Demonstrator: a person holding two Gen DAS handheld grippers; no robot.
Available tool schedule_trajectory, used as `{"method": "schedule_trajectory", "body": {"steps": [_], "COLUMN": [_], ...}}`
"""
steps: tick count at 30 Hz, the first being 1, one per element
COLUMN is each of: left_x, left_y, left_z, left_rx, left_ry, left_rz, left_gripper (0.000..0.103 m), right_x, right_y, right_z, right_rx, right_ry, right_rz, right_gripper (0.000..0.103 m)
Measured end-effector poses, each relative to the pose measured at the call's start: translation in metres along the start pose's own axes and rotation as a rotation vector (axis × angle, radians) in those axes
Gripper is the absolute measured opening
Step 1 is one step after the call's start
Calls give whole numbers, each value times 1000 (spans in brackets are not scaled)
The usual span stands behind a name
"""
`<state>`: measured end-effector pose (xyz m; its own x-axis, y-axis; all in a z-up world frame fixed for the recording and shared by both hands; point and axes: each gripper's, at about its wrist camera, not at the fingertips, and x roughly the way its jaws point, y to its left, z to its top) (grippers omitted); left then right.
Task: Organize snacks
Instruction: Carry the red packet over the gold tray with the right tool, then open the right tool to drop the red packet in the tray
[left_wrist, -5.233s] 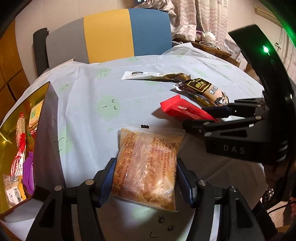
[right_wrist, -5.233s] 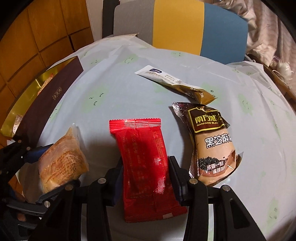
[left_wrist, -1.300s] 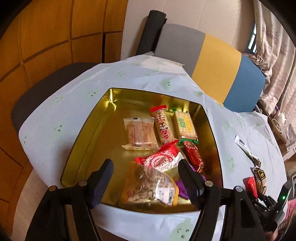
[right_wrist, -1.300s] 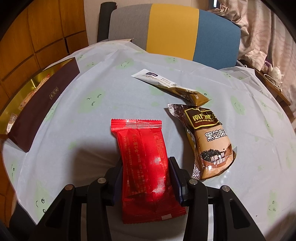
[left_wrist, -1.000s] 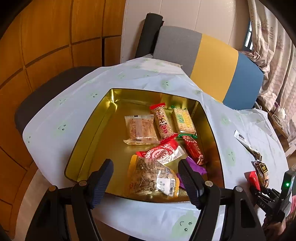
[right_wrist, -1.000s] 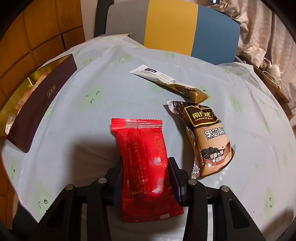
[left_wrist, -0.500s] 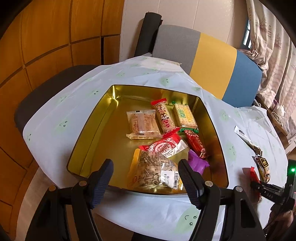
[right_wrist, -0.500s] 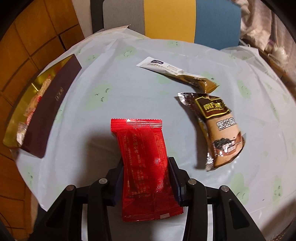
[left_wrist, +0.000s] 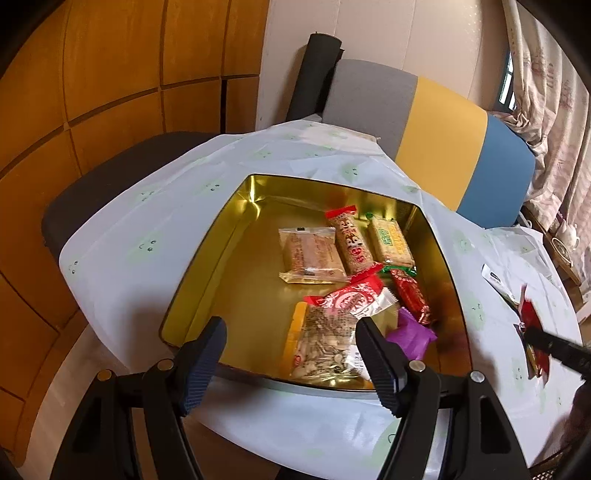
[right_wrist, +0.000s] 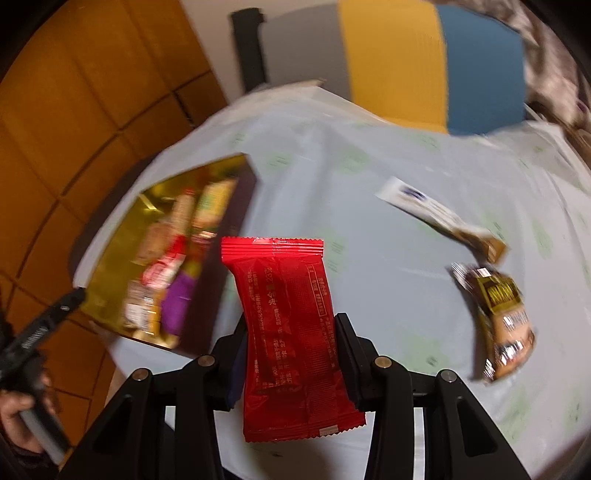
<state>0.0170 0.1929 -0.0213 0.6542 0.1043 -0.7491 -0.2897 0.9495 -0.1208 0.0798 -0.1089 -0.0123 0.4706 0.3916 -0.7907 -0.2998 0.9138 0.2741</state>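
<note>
One red snack packet (right_wrist: 291, 332), clenched in the right gripper (right_wrist: 291, 354) above the desk (right_wrist: 388, 295), in transit toward the gold tin (left_wrist: 207, 280), release over it due next; left gripper (left_wrist: 288, 354) spread wide, holding nothing, at the tin's near rim.

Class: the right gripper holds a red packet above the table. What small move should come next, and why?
Probably carry the red packet leftward over the gold tin. The right gripper already clamps it clear of the table, and the tin holds the other snacks.
</note>
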Motion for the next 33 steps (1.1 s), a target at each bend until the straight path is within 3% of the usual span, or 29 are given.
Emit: {"method": "schedule_trajectory", "body": {"steps": [5, 12, 22, 27, 33], "left_x": [1, 2, 6, 7, 6], "left_y": [6, 11, 16, 14, 7], "left_z": [-2, -5, -9, -8, -10], "left_rx": [-12, -18, -15, -14, 5], "left_ry": [8, 13, 31, 32, 37], "left_rz": [12, 28, 41, 32, 24], "left_gripper": [74, 74, 73, 73, 74], "right_x": [11, 52, 113, 102, 87], "right_y": [45, 97, 121, 115, 109], "right_z": [26, 60, 64, 57, 48], "right_rx": [-39, -55, -129, -148, -154], "right_ry": [9, 47, 120, 86, 48], "right_rz": [135, 184, 113, 108, 112], "right_gripper": [43, 44, 50, 59, 59]}}
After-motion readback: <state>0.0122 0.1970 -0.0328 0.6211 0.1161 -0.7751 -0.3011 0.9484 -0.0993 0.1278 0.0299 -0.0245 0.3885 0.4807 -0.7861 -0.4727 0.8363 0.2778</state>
